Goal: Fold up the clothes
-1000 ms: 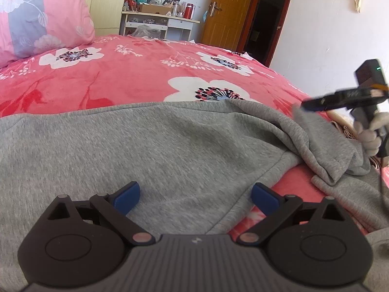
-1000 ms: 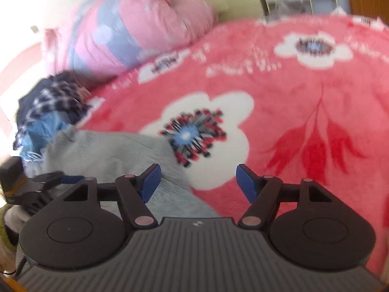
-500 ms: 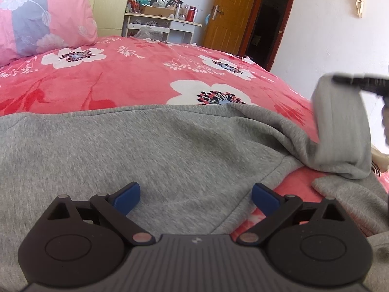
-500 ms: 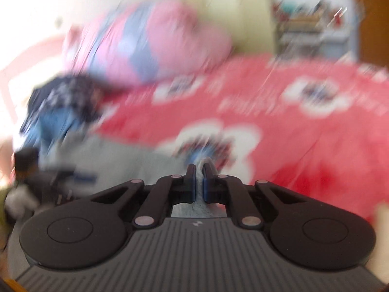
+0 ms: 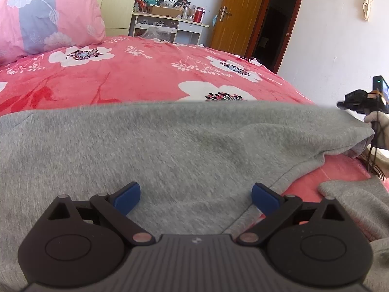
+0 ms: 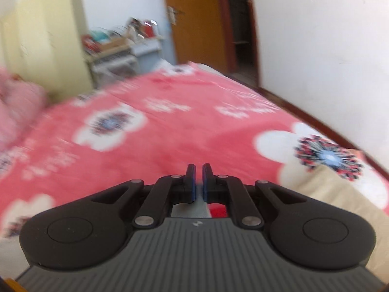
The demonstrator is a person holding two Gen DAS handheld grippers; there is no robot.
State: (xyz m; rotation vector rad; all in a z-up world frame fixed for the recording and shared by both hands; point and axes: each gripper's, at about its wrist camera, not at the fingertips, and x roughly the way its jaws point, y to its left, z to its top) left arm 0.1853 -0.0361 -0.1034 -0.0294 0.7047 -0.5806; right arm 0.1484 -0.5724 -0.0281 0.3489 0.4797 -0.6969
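Observation:
A grey sweatshirt lies spread across the red flowered bedspread. My left gripper hovers open just above its near part, blue pads wide apart with nothing between them. At the far right, my right gripper, held by a gloved hand, pulls the sweatshirt's far corner taut. In the right wrist view the right gripper is shut, with a sliver of grey cloth showing under its fingers. Another grey part lies at the near right.
A pink and grey pillow stands at the back left. Beyond the bed are a cluttered white shelf, a cream wardrobe and an open wooden door. The bed's right edge runs along the white wall.
My right gripper shut on the crumpled grey fold, lifted it and drew it out to the right, so the cloth now lies stretched. The right view swung toward the door. My left gripper stayed put.

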